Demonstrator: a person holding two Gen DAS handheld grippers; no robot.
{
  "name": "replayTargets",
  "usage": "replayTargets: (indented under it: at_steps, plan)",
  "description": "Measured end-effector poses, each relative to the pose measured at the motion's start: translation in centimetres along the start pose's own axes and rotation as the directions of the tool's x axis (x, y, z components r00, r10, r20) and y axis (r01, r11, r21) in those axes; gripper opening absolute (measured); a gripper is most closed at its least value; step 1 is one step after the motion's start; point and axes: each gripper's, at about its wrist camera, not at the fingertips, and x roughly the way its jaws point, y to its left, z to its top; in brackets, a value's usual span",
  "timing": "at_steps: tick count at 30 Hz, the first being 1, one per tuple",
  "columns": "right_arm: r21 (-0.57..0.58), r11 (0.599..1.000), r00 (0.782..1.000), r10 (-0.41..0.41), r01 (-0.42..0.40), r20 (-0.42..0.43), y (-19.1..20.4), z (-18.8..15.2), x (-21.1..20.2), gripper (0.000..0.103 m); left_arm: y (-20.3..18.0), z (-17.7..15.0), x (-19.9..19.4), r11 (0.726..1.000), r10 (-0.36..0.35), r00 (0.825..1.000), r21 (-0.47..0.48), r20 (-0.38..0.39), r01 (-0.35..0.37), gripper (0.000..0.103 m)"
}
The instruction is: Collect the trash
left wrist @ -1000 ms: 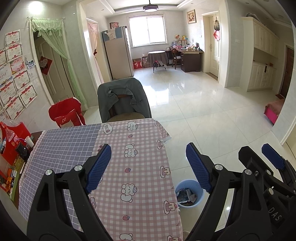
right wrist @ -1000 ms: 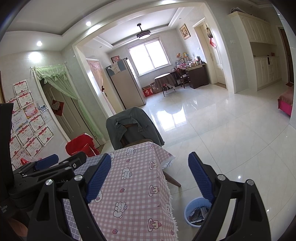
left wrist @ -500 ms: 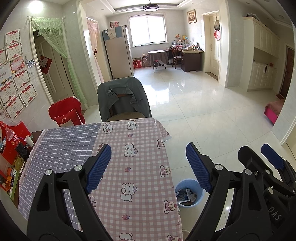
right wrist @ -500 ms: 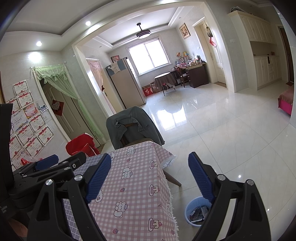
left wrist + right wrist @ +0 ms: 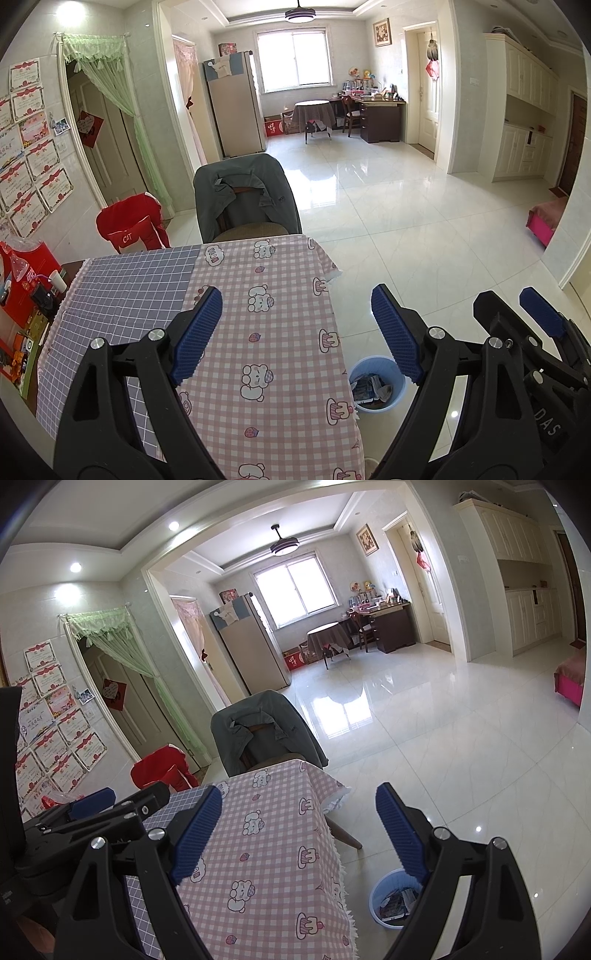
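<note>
A light blue waste bin stands on the floor by the table's right side, with crumpled paper and wrappers inside; the right wrist view shows the bin low right. My left gripper hovers open over the pink checked tablecloth, nothing between its blue pads. My right gripper is open too and empty, held over the table's right edge. In the left wrist view the right gripper shows at far right. No loose trash is visible on the cloth.
A chair draped with a grey jacket stands at the table's far end, a red-covered chair to its left. Red boxes and small items crowd the table's left edge. Glossy tiled floor stretches to the right.
</note>
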Motion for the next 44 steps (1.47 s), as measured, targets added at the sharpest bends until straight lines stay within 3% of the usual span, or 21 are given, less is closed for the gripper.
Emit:
replayTargets:
  at_steps: [32, 44]
  plan:
    - [0.007, 1.0, 1.0, 0.002, -0.002, -0.014, 0.9, -0.9, -0.1, 0.084, 0.1, -0.2, 0.2, 1.0, 0.001, 1.0, -0.003, -0.006, -0.001, 0.082]
    - [0.015, 1.0, 0.999, 0.002, -0.001, -0.042, 2.6, -3.2, -0.6, 0.084, 1.1, -0.6, 1.0, 1.0, 0.0, 0.999, -0.02, -0.037, -0.001, 0.084]
